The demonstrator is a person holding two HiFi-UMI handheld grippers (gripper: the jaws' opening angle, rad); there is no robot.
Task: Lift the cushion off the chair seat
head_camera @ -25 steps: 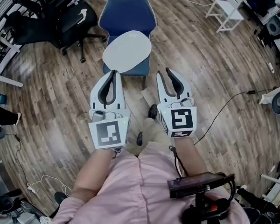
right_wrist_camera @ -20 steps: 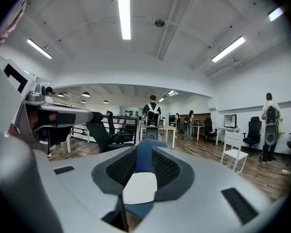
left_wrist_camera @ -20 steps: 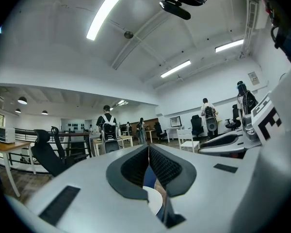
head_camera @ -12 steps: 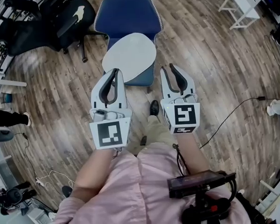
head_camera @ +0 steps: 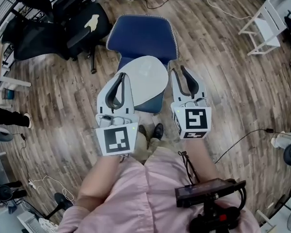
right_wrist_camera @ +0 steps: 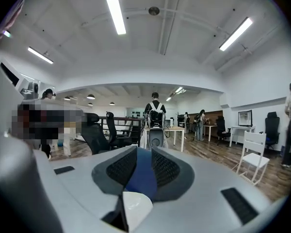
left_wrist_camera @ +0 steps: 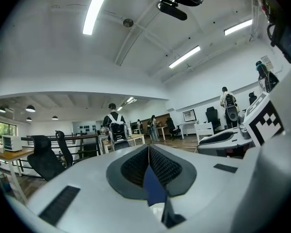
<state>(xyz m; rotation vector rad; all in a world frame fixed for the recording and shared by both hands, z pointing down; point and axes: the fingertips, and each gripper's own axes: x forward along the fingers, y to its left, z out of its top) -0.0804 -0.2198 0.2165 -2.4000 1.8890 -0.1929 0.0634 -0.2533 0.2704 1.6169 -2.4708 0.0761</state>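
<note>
Presently, the brown wood-plank floor (head_camera: 242, 96) carries a blue upholstered chair (head_camera: 143, 38) directly ahead of the person, its back at the far side. A black wheeled office chair (head_camera: 75, 25) stands to its left and a white slatted chair (head_camera: 266, 25) well apart to the right. The pale grey-white oval cushion (head_camera: 146, 76) lies flat on the blue chair's seat and covers most of it, leaving only a strip of the seat's front edge bare. In the head view the white, black-padded left tool (head_camera: 120, 75) overlaps the cushion's left edge and the matching right tool (head_camera: 179, 71) sits at its right edge; whether either touches the cushion cannot be told. In the left gripper view the left tool (left_wrist_camera: 148, 148) has its jaws met at the tips with nothing held, and the blue chair (left_wrist_camera: 154, 188) and a corner of the cushion (left_wrist_camera: 157, 208) show through the gap below. In the right gripper view the right tool (right_wrist_camera: 143, 152) has its jaws slightly parted and holds nothing; the blue chair (right_wrist_camera: 141, 176) fills the slot, with the cushion (right_wrist_camera: 136, 208) beneath it.
</note>
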